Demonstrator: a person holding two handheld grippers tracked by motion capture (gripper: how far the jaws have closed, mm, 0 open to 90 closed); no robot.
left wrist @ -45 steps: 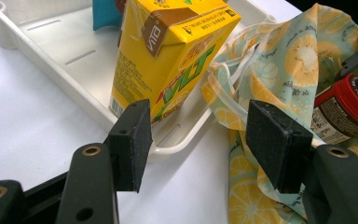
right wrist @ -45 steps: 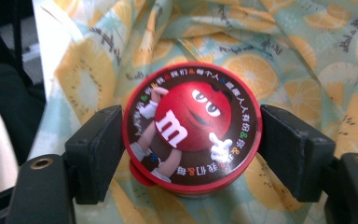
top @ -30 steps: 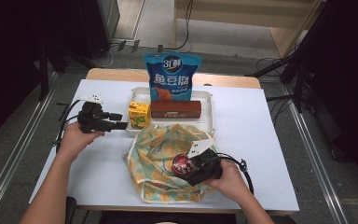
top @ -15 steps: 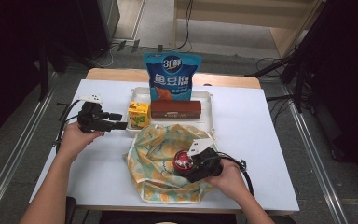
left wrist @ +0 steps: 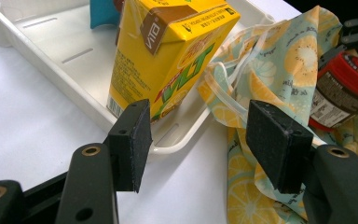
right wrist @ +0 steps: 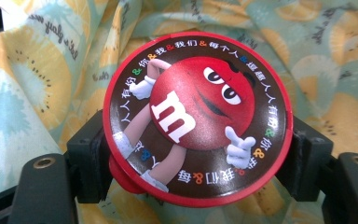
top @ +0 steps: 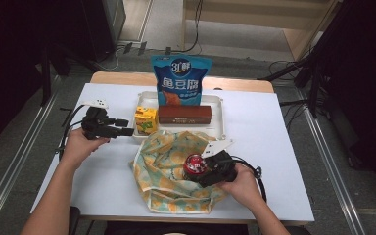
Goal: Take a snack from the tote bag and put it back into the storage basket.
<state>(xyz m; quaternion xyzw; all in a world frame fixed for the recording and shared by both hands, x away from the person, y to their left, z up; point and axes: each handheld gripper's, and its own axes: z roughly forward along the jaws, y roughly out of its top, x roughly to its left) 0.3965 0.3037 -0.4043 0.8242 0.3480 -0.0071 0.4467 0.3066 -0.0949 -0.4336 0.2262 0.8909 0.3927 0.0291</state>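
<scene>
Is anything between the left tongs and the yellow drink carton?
Nothing visible. The left tongs stand open, facing the yellow drink carton in the white tray; just the tray's low rim lies between, with the lemon-print bag off to the side.

A person's right gripper (top: pixel 201 170) clamps a red-lidded candy tub (top: pixel 195 164) over a lemon-print cloth bag (top: pixel 169 171) spread on the white table (top: pixel 274 147). Across the bag from that claw, the left gripper (top: pixel 122 127) is held with its jaws apart, pointing at a yellow juice carton (top: pixel 146 120) standing just ahead of its tips in a white tray (top: pixel 217 128). Beyond the carton lies a brown box (top: pixel 184 114), with a blue snack pouch (top: pixel 180 81) upright behind it.
</scene>
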